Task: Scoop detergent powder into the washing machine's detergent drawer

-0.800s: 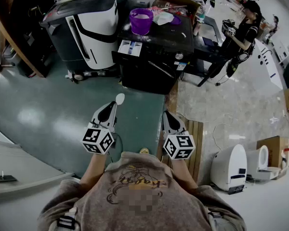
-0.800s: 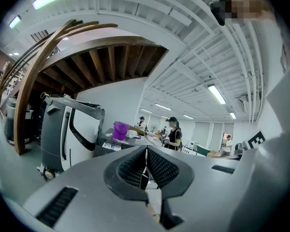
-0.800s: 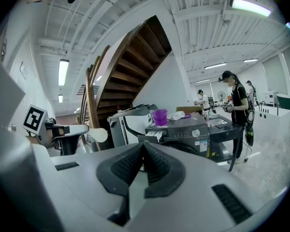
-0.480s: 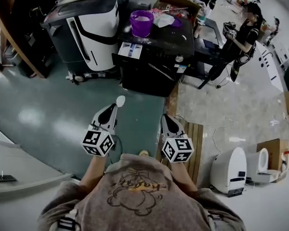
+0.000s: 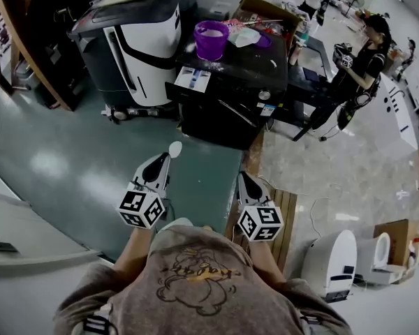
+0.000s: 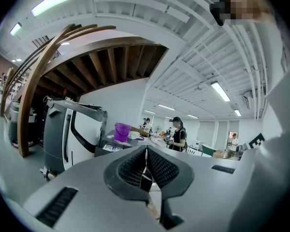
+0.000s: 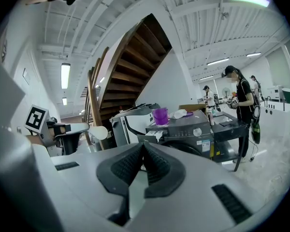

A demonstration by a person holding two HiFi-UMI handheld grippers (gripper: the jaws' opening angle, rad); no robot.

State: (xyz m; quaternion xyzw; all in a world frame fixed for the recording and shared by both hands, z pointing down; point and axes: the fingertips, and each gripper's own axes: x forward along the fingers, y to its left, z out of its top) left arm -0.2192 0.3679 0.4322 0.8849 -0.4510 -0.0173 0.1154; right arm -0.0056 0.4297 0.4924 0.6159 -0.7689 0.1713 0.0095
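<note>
Scoop (image 5: 174, 147): white, handle clenched in our left gripper (image 5: 165, 160), bowl poking ahead over the green floor. Right gripper (image 5: 244, 178) pinched together on nothing. Both are well apart from the washing machine (image 5: 230, 100). Its detergent drawer (image 5: 192, 79) stands pulled out, with the purple tub (image 5: 211, 39) of powder on top behind it. We judge the approach comes first: close in, keep the bowl level, dip the tub, then carry low to the drawer.

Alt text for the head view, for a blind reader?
A person, seen from above, holds a white spoon in the left tool and nothing in the right tool. Ahead stands a dark washing machine with a purple bucket on top.
</note>
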